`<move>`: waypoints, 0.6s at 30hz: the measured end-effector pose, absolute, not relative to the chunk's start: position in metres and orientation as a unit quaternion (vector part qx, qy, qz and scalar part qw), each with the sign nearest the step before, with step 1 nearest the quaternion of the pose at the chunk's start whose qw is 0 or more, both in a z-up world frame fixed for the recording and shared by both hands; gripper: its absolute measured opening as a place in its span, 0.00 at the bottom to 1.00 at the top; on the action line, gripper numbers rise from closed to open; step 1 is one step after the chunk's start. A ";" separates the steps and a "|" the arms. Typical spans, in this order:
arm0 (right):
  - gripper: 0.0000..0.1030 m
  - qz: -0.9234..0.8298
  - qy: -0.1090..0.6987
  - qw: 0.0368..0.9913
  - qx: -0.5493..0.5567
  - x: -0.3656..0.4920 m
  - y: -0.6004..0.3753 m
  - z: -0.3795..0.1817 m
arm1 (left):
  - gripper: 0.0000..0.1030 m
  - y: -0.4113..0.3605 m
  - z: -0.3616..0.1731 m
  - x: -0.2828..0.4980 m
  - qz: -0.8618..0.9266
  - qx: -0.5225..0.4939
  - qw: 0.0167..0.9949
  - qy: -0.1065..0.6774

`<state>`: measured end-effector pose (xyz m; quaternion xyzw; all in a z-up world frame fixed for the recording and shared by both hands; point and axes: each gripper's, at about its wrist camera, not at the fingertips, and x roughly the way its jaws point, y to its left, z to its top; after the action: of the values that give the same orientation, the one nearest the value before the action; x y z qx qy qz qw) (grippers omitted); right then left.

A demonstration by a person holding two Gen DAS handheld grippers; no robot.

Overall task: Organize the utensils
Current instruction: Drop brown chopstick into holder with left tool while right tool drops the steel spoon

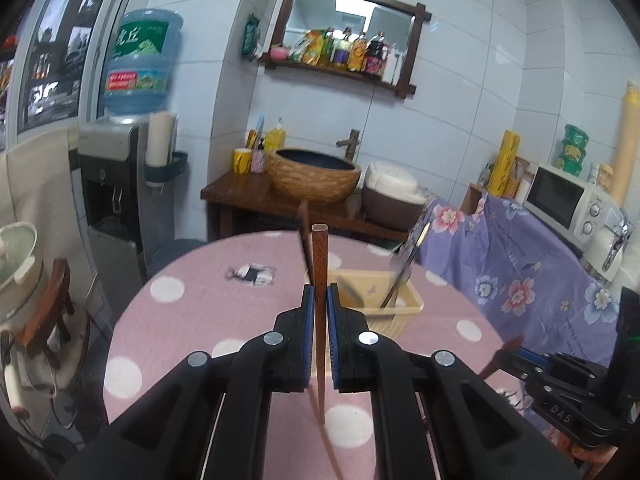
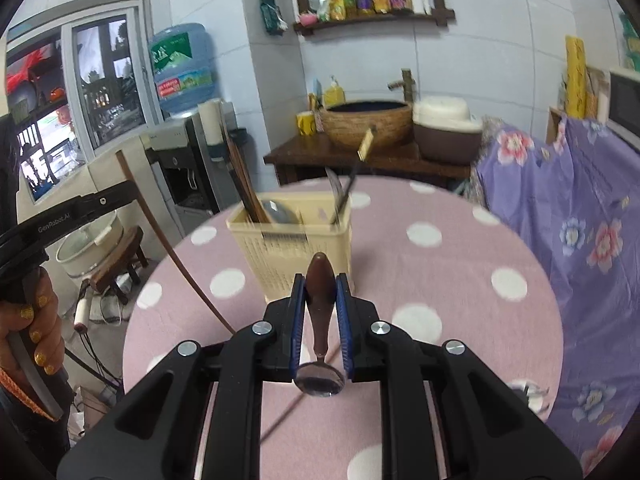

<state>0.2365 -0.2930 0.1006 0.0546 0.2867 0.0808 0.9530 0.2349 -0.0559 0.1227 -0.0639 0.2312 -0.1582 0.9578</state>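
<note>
Above a round table (image 2: 460, 280) draped in pink cloth with white polka dots, two hand-held black grippers with blue pads each carry one utensil. The left gripper (image 1: 319, 294) is clenched on a single reddish-brown wooden chopstick (image 1: 319, 264), which stands nearly upright between the pads, its squared end rising above the fingertips and its thin tip trailing down below them. The right gripper (image 2: 320, 284) grasps one spoon with a dark brown rounded handle and a shiny metal bowl (image 2: 320, 360) — the handle pinched between the pads, the bowl hanging beneath them, close to the camera.

Ahead of the right gripper, just beyond its fingertips, stands one cream-coloured rectangular plastic utensil basket with perforated walls (image 2: 296, 252). Inside it lean dark brown chopsticks (image 2: 246, 192) at the left end — their number cannot be told through the blur — one grey metal spoon bowl (image 2: 280, 212) beside them, and at the right end two slim metal utensils (image 2: 342, 196), one of them with a pale gold handle end. From the left gripper the same basket lies ahead and slightly to the right, with a metal utensil leaning out of it.

At the left edge of the right wrist view, a person's hand with glittery gold nails (image 2: 34, 320) grips the left gripper's handle, the long chopstick curving down from it toward the table
</note>
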 end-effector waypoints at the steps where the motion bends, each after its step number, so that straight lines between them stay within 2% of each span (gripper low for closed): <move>1: 0.16 0.086 0.281 0.955 0.052 0.245 -0.291 0.114 | 0.07 -0.058 0.135 0.240 -0.162 -0.065 0.958 0.226; 7: 0.16 0.080 0.239 0.967 0.040 0.291 -0.281 0.190 | 0.07 -0.071 0.199 0.270 -0.159 -0.067 0.966 0.192; 10: 0.16 0.070 0.222 0.972 0.035 0.310 -0.278 0.212 | 0.07 -0.079 0.218 0.286 -0.163 -0.069 0.966 0.188; 14: 0.16 0.059 0.218 0.973 0.039 0.336 -0.277 0.210 | 0.07 -0.093 0.215 0.301 -0.147 -0.051 0.971 0.184; 18: 0.16 0.052 0.229 0.971 0.039 0.355 -0.275 0.181 | 0.07 -0.097 0.193 0.316 -0.134 -0.044 0.970 0.200</move>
<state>0.3550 -0.2755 0.1807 0.0389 0.2289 0.0524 0.9713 0.3160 -0.0965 0.1928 -0.0440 0.2004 -0.1338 0.9695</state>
